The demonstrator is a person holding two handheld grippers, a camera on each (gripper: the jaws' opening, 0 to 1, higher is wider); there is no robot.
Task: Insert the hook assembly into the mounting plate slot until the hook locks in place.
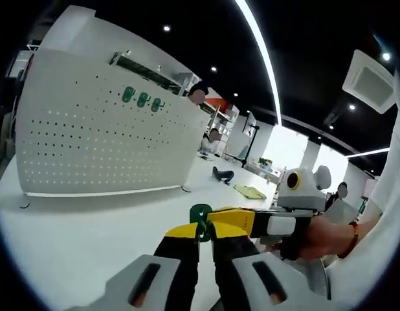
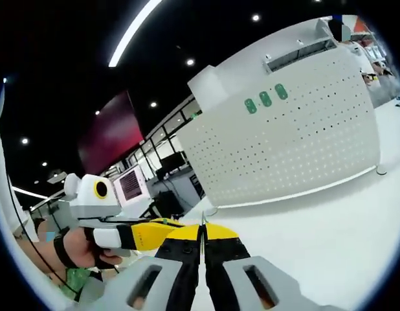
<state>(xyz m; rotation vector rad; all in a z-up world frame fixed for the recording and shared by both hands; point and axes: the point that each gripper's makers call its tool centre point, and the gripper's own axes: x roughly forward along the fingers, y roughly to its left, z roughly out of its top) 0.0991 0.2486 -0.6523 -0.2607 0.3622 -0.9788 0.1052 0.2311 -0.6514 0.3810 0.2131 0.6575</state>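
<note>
hook (image 1: 200,219) half hidden between both grippers' yellow tips.

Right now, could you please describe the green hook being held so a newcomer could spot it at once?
In front of the white pegboard, both yellow-tipped claws meet above the white table. The green hook is pinched there in the left claw; unlike the three green hooks mounted on the board, it is off it.

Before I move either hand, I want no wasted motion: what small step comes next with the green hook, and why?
Probably carry the green hook toward the white pegboard. Both grippers' jaws appear closed on it above the table, well short of the board, where three green hooks already hang near the top.
</note>
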